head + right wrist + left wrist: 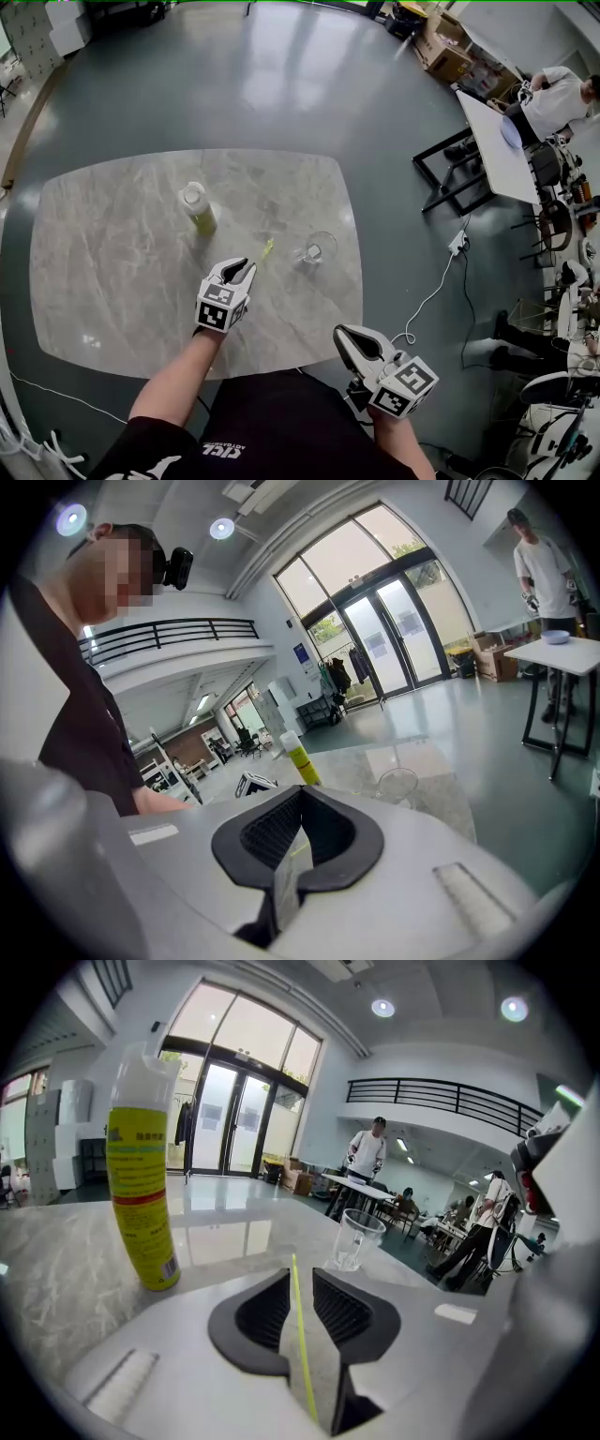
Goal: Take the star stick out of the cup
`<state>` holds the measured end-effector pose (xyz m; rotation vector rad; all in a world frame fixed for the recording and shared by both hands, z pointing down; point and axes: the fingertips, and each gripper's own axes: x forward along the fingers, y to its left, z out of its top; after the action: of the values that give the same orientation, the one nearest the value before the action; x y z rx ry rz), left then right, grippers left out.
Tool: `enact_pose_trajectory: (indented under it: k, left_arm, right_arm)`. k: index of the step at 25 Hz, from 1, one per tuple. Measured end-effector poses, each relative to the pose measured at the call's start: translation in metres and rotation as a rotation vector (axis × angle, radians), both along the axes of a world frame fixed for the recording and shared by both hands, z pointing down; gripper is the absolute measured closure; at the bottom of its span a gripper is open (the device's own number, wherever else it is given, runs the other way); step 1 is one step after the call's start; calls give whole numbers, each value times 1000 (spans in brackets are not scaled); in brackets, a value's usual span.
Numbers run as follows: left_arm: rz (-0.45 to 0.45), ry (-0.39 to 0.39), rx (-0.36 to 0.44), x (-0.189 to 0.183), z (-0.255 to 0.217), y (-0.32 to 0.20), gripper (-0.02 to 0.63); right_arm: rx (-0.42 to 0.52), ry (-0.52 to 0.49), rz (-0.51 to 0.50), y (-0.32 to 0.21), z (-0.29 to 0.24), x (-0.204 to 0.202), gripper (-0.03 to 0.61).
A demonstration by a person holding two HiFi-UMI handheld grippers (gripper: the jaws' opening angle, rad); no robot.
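Flanking star stick (267, 248), yellow bottle (198, 208), clear cup (316, 249)

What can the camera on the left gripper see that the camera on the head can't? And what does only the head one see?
Only the left gripper view: the thin yellow stick lying in the gap between the parted fingers, plus tall glass doors and a balcony railing. Only the head view: the right gripper, the person's forearm and the table's whole outline. Both: the yellow bottle, the clear cup with the stick outside it, and the marble table.
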<state>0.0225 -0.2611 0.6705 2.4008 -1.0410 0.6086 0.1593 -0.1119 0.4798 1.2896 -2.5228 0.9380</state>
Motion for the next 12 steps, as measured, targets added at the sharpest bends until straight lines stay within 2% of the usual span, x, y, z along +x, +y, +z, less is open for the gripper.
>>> enact_pose_trajectory:
  k: [7, 12]
  left_arm:
    - [8, 72, 54, -2, -31, 6, 523]
    - [-8, 108, 149, -9, -73, 12, 523]
  right_arm:
    - [17, 2, 10, 5, -2, -12, 565]
    - [52, 3, -22, 2, -4, -14, 565]
